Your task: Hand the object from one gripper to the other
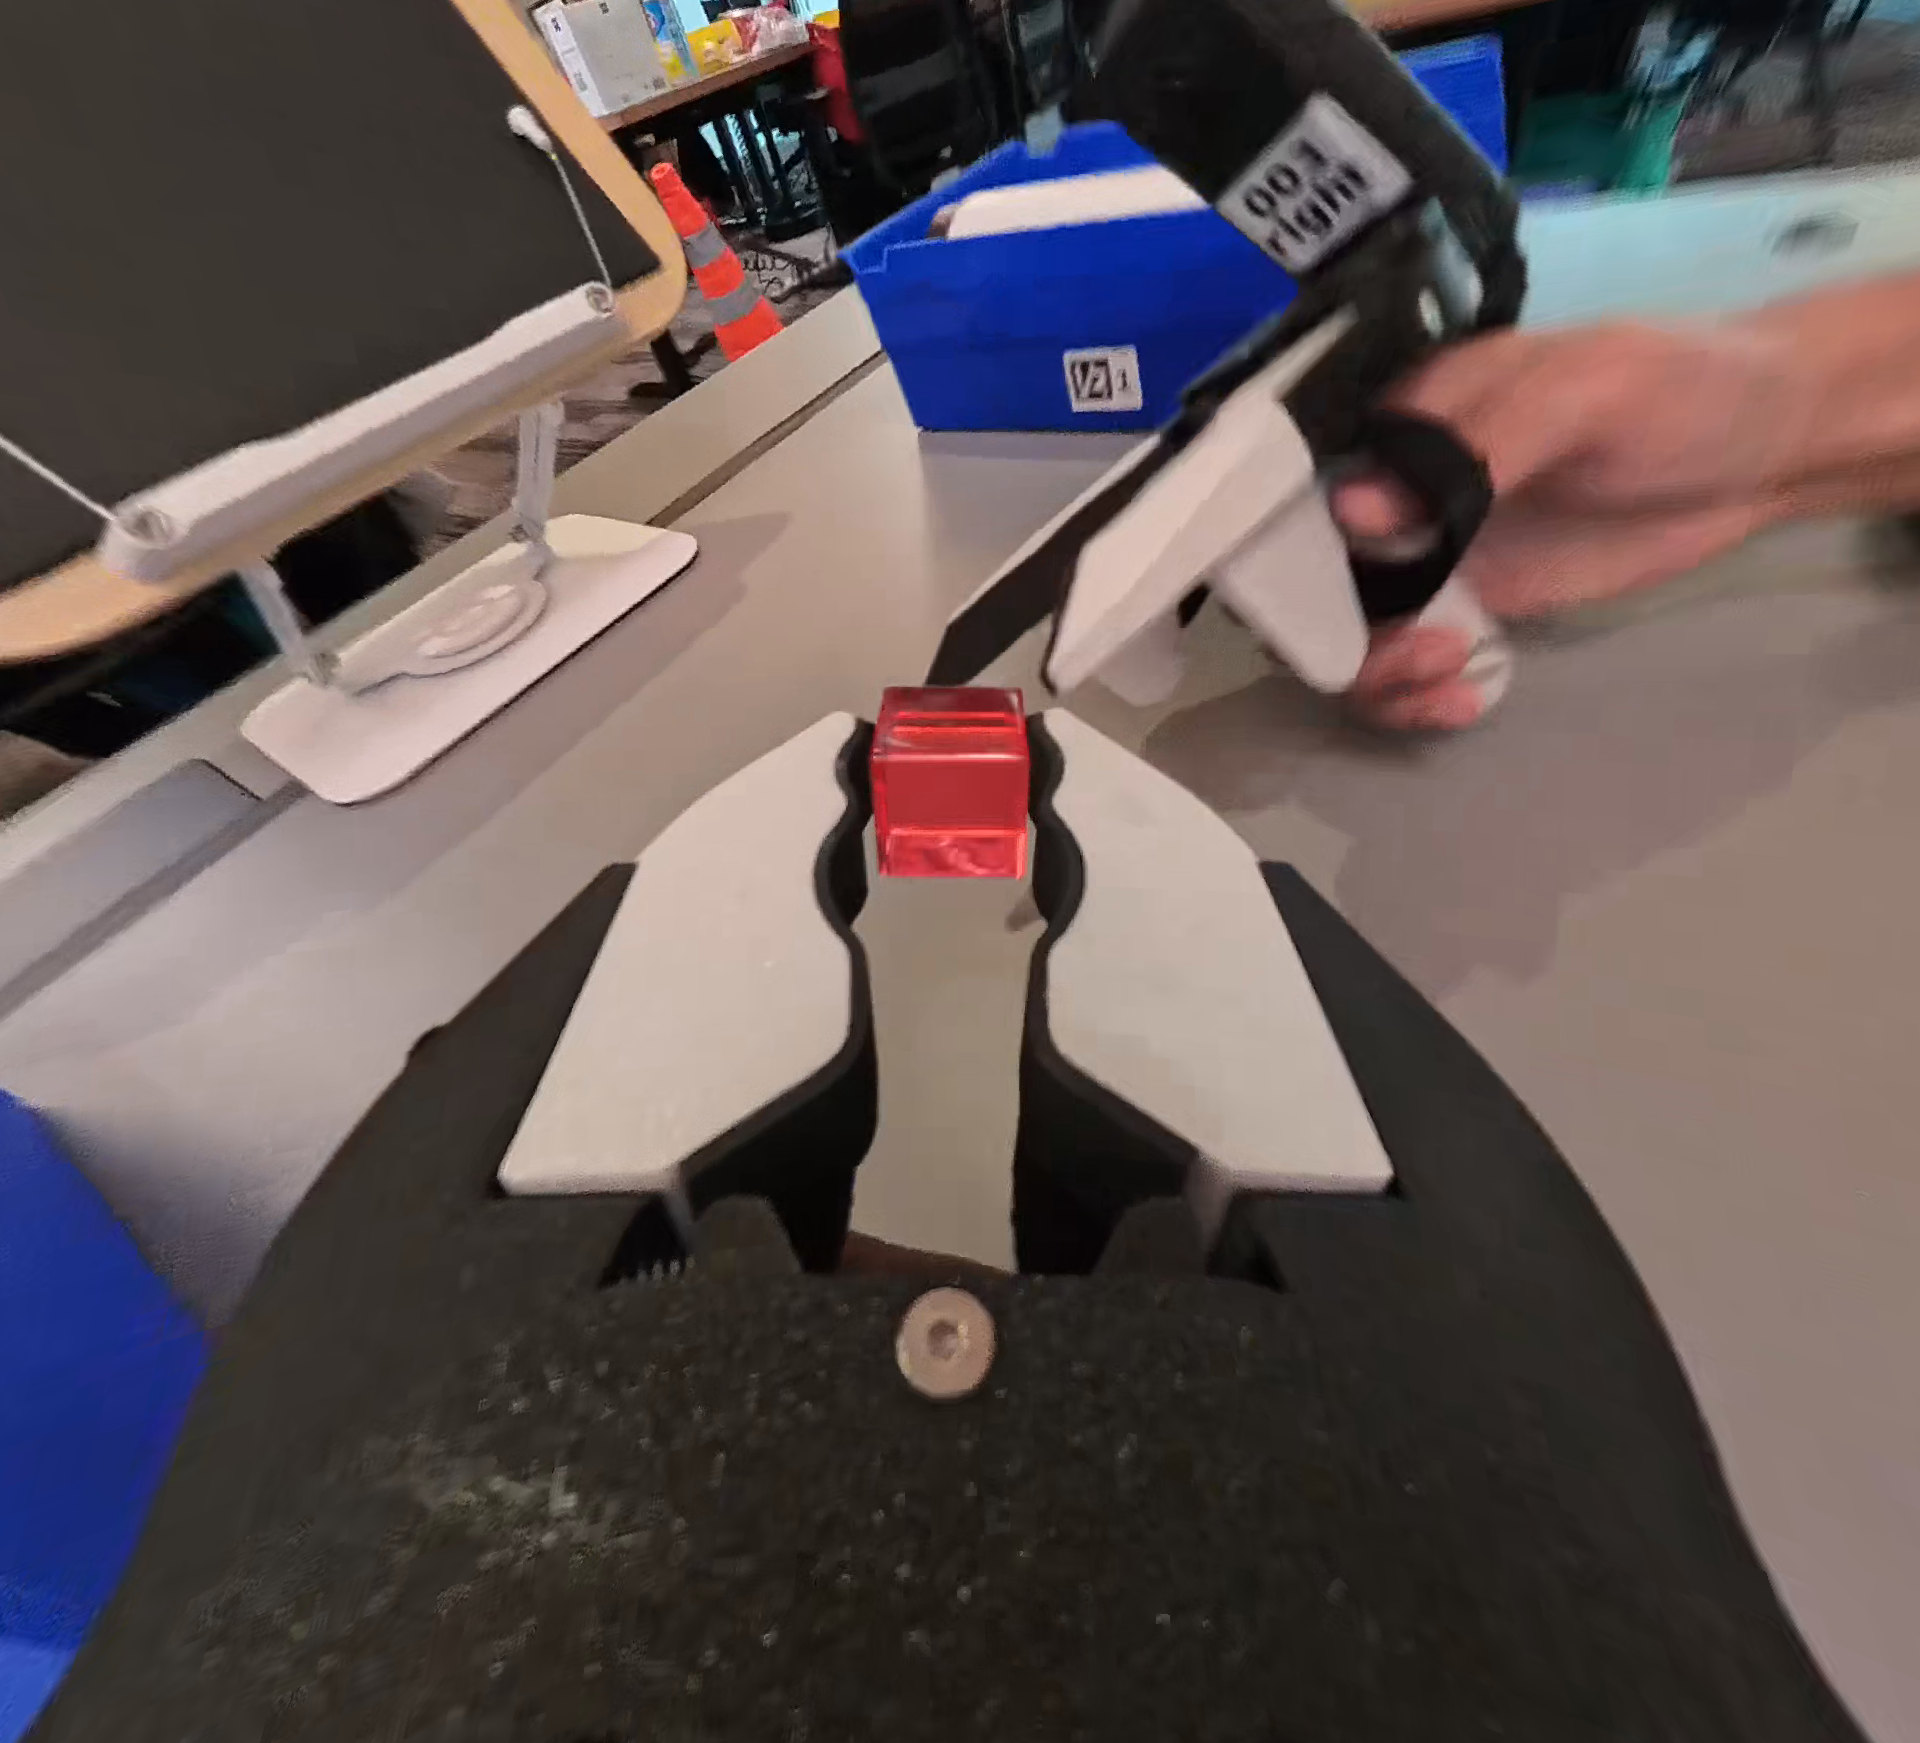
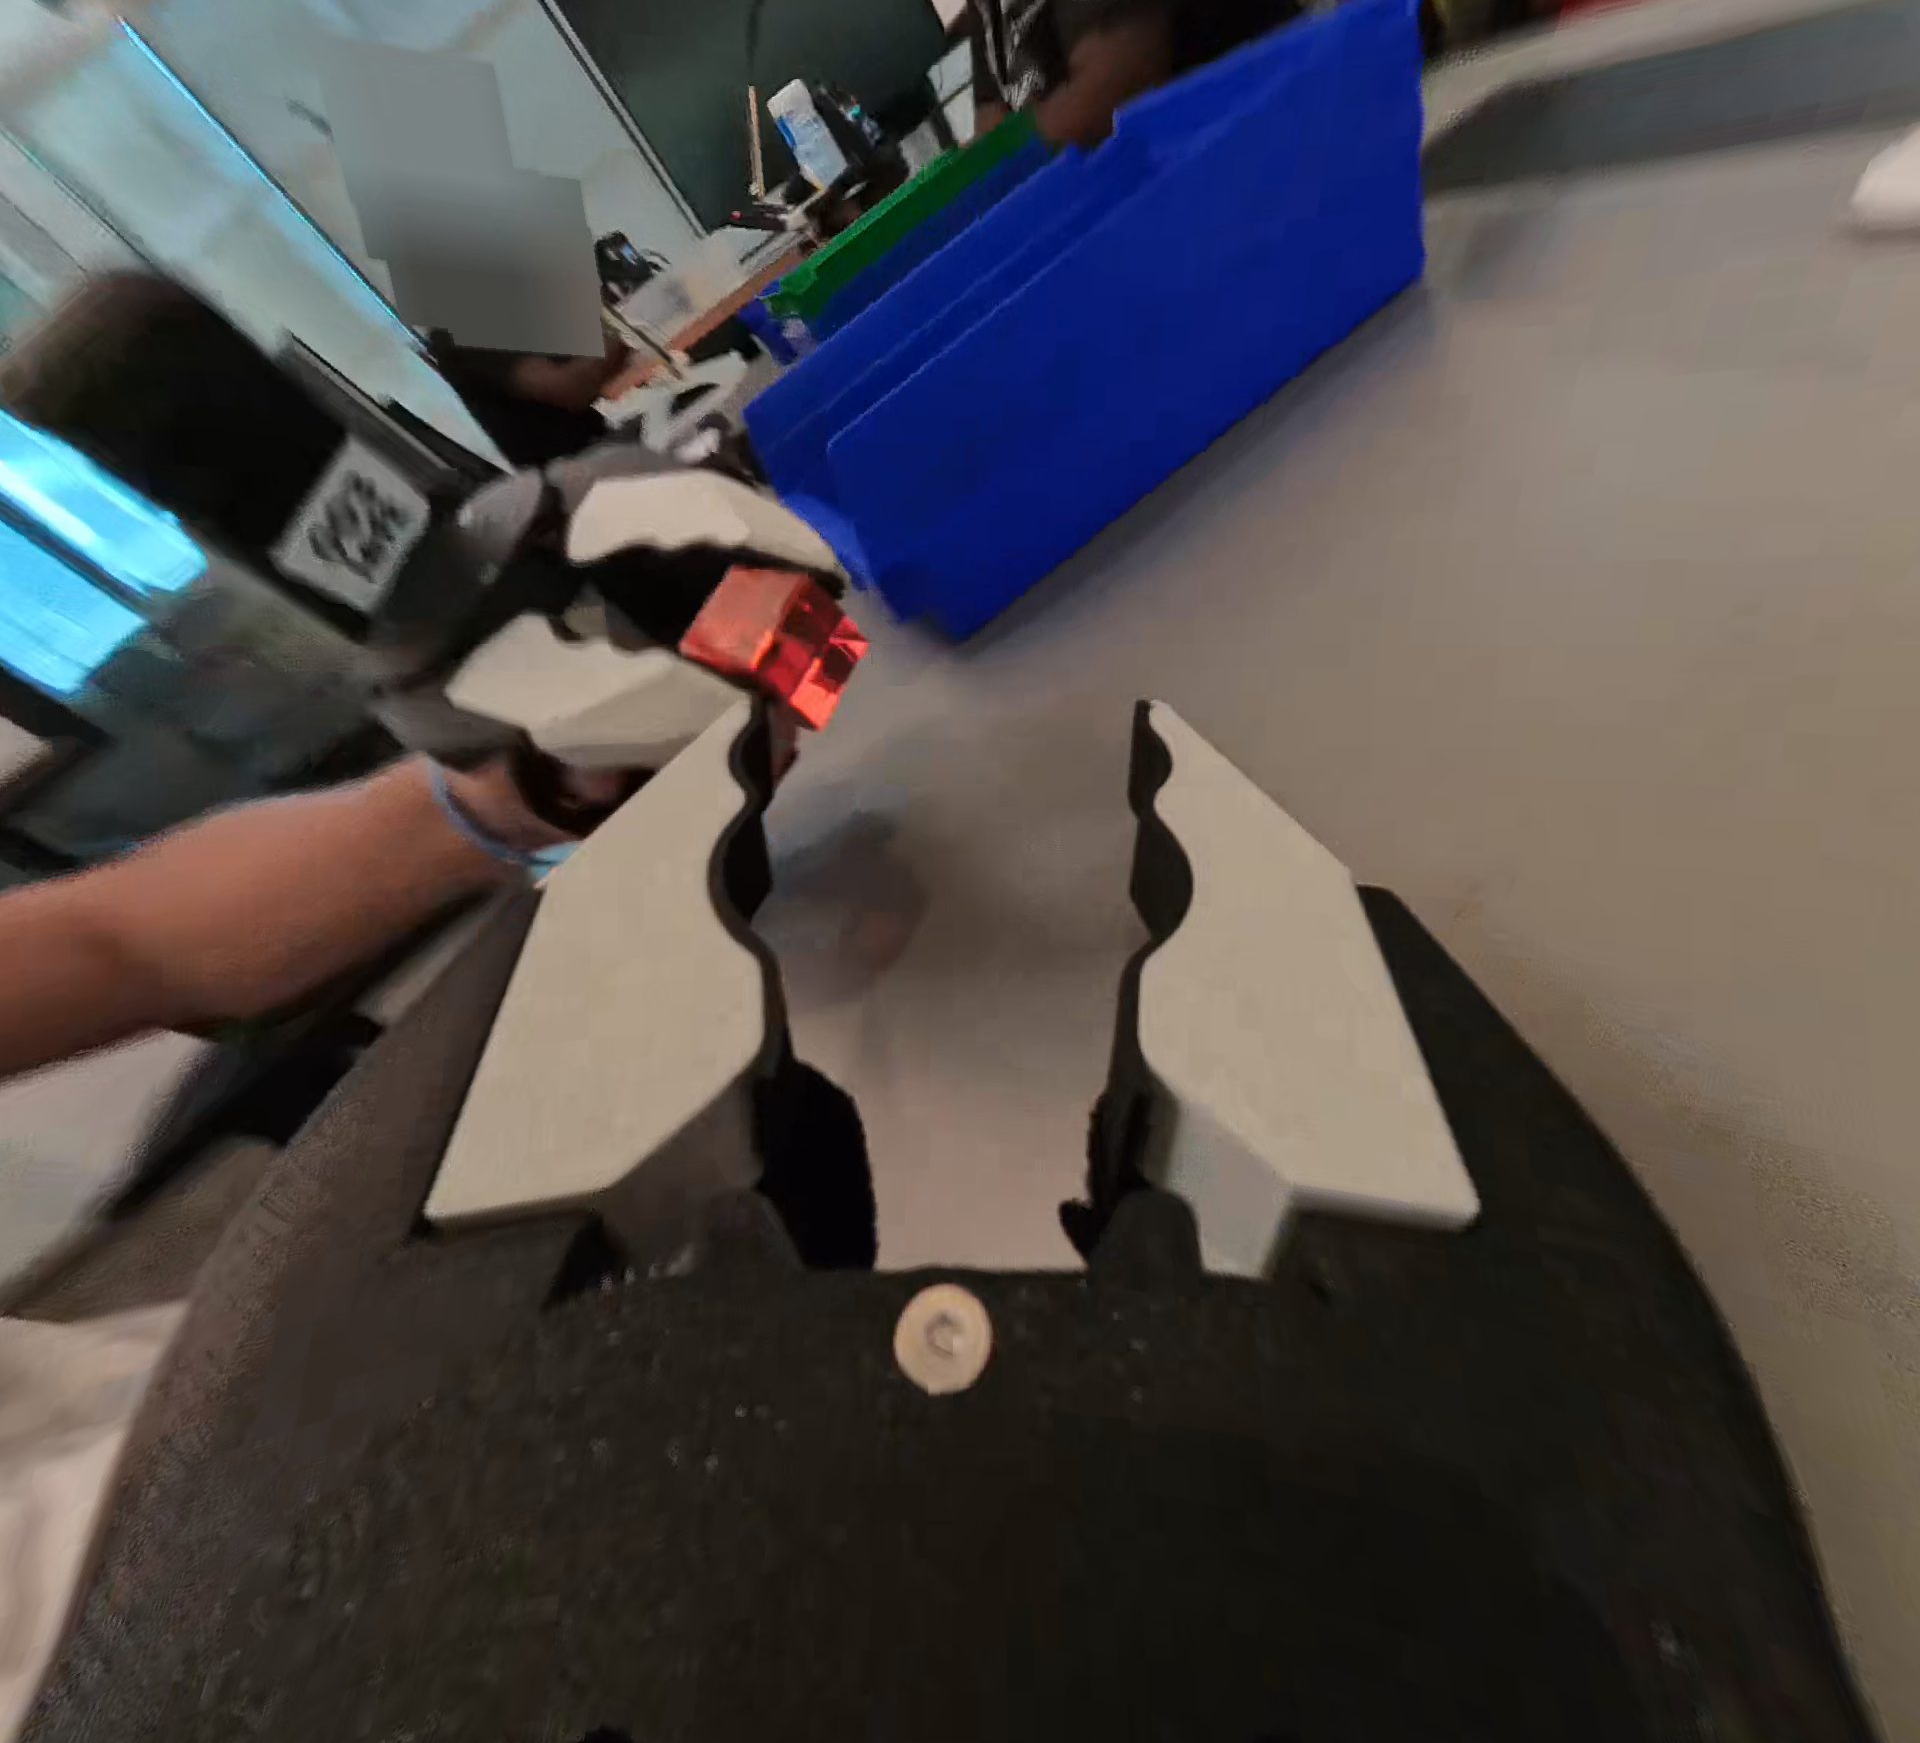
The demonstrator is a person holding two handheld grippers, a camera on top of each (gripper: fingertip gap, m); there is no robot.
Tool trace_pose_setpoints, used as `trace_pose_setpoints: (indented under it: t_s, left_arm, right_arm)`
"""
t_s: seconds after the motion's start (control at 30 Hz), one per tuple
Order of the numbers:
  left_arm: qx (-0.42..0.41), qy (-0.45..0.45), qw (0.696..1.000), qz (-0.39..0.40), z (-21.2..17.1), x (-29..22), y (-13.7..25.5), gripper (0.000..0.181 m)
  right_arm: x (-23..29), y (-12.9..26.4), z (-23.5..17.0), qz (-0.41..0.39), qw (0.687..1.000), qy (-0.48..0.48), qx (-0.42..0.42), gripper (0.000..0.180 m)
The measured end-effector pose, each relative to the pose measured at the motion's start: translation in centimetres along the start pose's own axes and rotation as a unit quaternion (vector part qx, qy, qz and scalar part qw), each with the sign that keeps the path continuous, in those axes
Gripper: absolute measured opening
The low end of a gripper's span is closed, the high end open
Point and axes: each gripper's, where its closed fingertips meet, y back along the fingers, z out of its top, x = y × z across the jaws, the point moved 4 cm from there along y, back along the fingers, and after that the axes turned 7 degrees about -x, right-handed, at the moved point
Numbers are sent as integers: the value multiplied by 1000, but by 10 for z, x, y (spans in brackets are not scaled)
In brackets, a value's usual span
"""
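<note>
A busy workroom lies behind the plain grey desk (image 2: 1558,654), where a blue plastic bin (image 2: 1091,405) stands. The small translucent red cube (image 1: 951,784) is off the desk — pinched at the fingertips of the left tool (image 1: 951,758), closed on it. The right tool (image 2: 951,758) gapes wide and empty; the cube lies just ahead and to its left, bin beyond, with open room between.

Each of the 2 views was taken from close behind its own fingers, angled down over the grey table (image 1: 1558,1018). The translucent red cube (image 1: 951,784) and blue plastic bin (image 2: 1091,405) were shared.
</note>
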Motion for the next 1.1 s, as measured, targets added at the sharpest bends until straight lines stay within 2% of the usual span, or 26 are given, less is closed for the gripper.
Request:
trace_pose_setpoints:
  t_s: [0.1, 0.2, 0.3, 0.37, 0.43, 0.57, 0.6, 0.63, 0.67, 0.73, 0.8, 0.87, 0.93, 1.03, 1.1]
  left_arm:
    - [-32, 134, 990, -20, 6, 8, 3, 27]
    - [-79, 275, 956, -57, 14, 14, 7, 27]
    - [-85, 411, 895, -150, 16, 7, 7, 27]
    - [-75, 497, 833, -232, 17, -2, 8, 27]
    - [-68, 545, 796, -256, 13, -2, 7, 26]
    - [-30, 550, 768, -328, 11, -19, 11, 27]
    - [-22, 543, 771, -333, 11, -23, 11, 27]
    - [-15, 537, 776, -332, 11, -26, 10, 27]
    - [-12, 537, 776, -329, 11, -27, 8, 27]
    - [-16, 544, 772, -328, 11, -26, 7, 27]
    - [-23, 532, 783, -320, 9, -24, 6, 27]
    - [-33, 506, 815, -281, 6, -16, 4, 34]
    - [-39, 460, 862, -208, 1, -2, 1, 42]
    - [-35, 364, 924, -111, -4, 13, 2, 42]
    - [-8, 303, 951, -54, -9, 18, 2, 41]
  right_arm:
    - [13, -3, -1, 1, 986, 164, 0, 70]
    - [31, -6, -1, 5, 954, 299, -17, 71]
    - [51, -6, -1, 19, 921, 388, -37, 70]
    - [61, -5, 0, 26, 906, 419, -52, 68]
    - [69, -2, 1, 37, 891, 448, -65, 63]
    - [74, -1, -5, 57, 886, 458, -49, 53]
    - [75, -2, -7, 63, 884, 462, -42, 49]
    - [76, -1, -9, 71, 882, 464, -37, 33]
    - [78, -1, -10, 75, 879, 470, -34, 28]
    - [77, -2, -9, 71, 874, 480, -26, 28]
    - [75, -2, -9, 69, 874, 480, -21, 27]
    - [68, -2, -9, 53, 872, 486, -13, 27]
    - [57, -2, -10, 25, 862, 506, 6, 27]
    - [30, 0, -9, -56, 815, 575, 51, 27]
    - [13, 2, -5, -126, 752, 641, 86, 27]
